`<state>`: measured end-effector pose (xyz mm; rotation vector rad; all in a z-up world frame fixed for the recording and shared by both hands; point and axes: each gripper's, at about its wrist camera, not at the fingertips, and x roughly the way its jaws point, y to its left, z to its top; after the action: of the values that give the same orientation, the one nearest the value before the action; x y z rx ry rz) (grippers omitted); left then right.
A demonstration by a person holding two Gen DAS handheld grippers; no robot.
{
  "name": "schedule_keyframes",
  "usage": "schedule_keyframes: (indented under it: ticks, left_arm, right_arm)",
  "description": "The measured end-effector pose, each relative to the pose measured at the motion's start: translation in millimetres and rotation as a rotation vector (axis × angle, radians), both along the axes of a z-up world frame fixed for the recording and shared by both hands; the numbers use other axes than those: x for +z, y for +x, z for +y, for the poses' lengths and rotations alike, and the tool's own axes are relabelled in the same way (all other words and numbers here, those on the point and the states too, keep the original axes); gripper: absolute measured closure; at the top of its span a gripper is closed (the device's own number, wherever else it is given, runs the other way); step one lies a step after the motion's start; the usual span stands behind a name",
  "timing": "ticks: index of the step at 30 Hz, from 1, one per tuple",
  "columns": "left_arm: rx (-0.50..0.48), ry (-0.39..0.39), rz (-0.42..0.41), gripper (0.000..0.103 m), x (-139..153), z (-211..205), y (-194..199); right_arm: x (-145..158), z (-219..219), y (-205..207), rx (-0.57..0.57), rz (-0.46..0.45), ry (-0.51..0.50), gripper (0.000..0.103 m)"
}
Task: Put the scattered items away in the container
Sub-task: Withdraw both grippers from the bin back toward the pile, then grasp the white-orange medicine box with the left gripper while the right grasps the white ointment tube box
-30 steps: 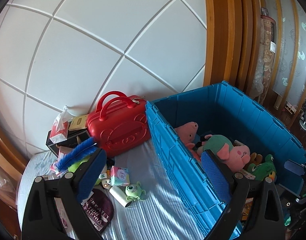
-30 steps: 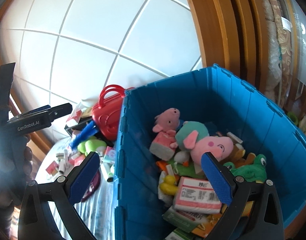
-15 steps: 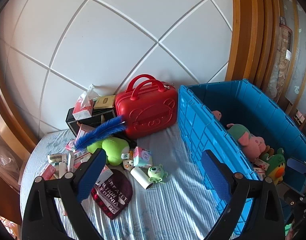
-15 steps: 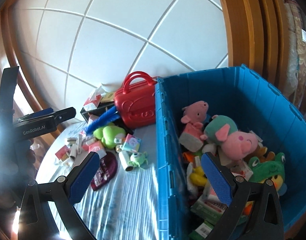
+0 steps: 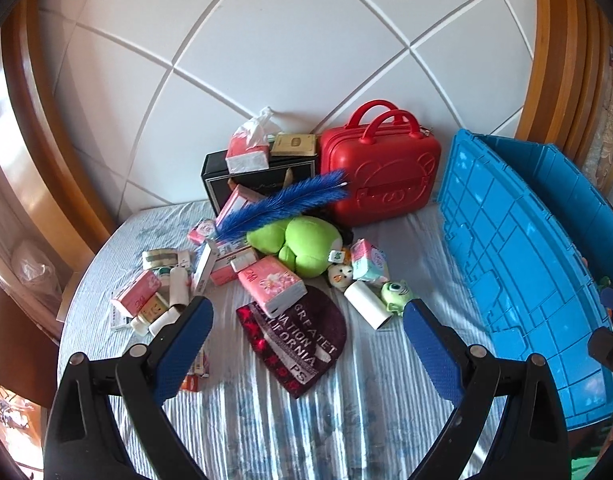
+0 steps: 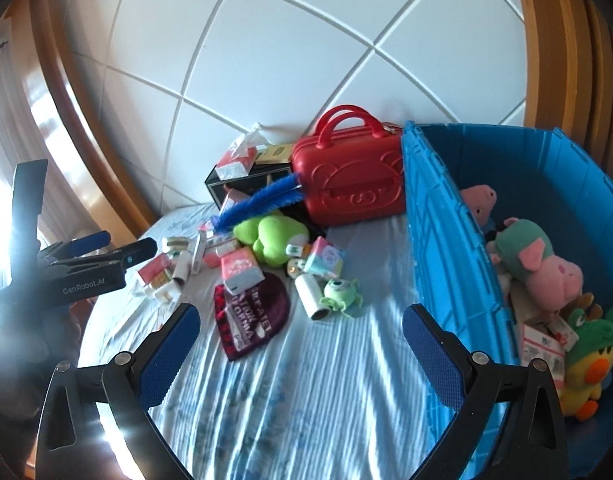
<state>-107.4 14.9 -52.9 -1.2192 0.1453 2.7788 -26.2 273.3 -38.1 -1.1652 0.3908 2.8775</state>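
Since both views have swung from the blue crate [image 6: 434,216] to the clutter, left gripper [image 5: 306,332] and right gripper [image 6: 300,332] gape wide, empty; next pick pending.

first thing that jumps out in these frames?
The big blue crate at right, already holding plush pigs. Left of it, a bright red case stands against the white wall, with a clutter of boxes, a lime plush and a blue feather on the bed in front.
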Motion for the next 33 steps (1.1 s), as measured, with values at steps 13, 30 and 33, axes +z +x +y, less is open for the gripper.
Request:
schedule_keyframes:
  ticks: [13, 30, 33]
  left_arm:
    - [0.094, -0.048, -0.152, 0.006, -97, -125, -5]
    - [0.037, -0.053, -0.279, 0.042, -239, -220, -39]
    - [0.002, -0.059, -0.298, 0.051, -265, -226, -51]
  right_arm:
    - [-36, -77, -48, 0.045, -0.092, 0.004, 0.0]
    - [-116, -150, -98, 0.065, -0.243, -0.014, 0.0]
    - [-132, -157, -103, 0.061, -0.273, -0.021, 0.0]
